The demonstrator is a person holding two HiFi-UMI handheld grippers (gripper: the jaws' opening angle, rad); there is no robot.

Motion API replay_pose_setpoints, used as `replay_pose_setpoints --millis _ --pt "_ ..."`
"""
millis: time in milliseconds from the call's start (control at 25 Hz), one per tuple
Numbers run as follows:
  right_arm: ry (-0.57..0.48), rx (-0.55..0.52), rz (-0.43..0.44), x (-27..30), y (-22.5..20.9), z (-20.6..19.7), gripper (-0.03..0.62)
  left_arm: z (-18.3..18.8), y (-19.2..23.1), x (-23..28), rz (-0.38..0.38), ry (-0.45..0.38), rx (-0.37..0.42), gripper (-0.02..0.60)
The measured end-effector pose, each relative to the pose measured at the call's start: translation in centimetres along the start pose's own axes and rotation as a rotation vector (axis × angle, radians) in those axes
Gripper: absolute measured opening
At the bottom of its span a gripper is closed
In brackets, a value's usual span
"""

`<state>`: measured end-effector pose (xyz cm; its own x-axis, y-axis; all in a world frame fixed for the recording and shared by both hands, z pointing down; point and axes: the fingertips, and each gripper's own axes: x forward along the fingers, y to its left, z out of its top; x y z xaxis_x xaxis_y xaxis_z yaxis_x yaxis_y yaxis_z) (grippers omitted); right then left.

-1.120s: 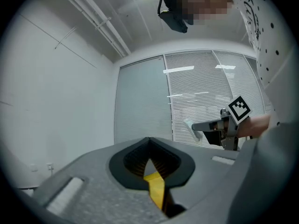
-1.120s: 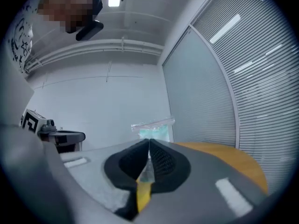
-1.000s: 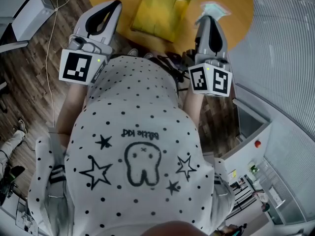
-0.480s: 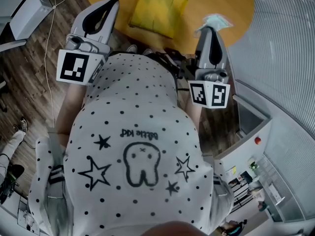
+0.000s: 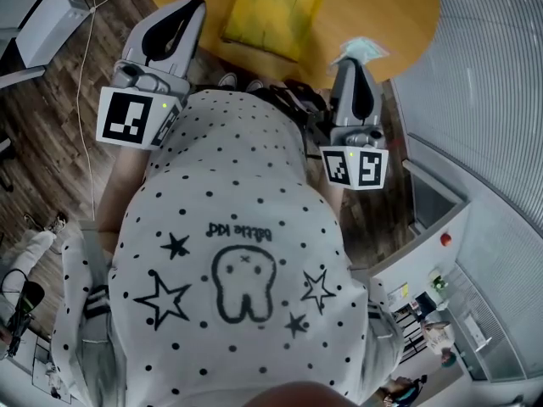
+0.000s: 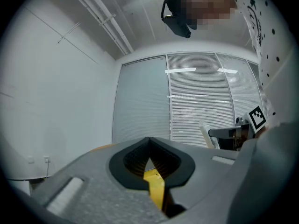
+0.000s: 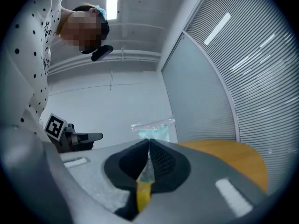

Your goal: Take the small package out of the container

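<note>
Left gripper: fingers together, nothing between them. Right gripper: fingers clamped on the near edge of the small package, a clear film pouch with pale teal contents, which stands up past the fingertips, raised off the table. Beyond, the yellow container lies flat on the table, apart from the pouch.

Assessment: the pouch appears light, limp and slick. The hold covers only a narrow edge, so slipping or swinging is possible. A bite further into the film seam would likely be more secure.
</note>
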<state>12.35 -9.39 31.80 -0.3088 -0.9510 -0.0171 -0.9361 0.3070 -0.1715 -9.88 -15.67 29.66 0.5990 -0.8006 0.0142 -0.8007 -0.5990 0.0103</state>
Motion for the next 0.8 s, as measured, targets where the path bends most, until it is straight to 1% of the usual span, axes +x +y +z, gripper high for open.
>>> replay_pose_setpoints --millis 280,800 --pt "0.027 0.016 -0.005 -0.3 0.2 -1.3 0.003 -0.1 -0.6 0.3 -0.024 0.005 -0.007 0.009" --pt "0.051 0.024 -0.031 -1.1 -0.1 -2.5 0.003 0.0 -0.7 0.5 -0.037 0.002 -0.005 0.009"
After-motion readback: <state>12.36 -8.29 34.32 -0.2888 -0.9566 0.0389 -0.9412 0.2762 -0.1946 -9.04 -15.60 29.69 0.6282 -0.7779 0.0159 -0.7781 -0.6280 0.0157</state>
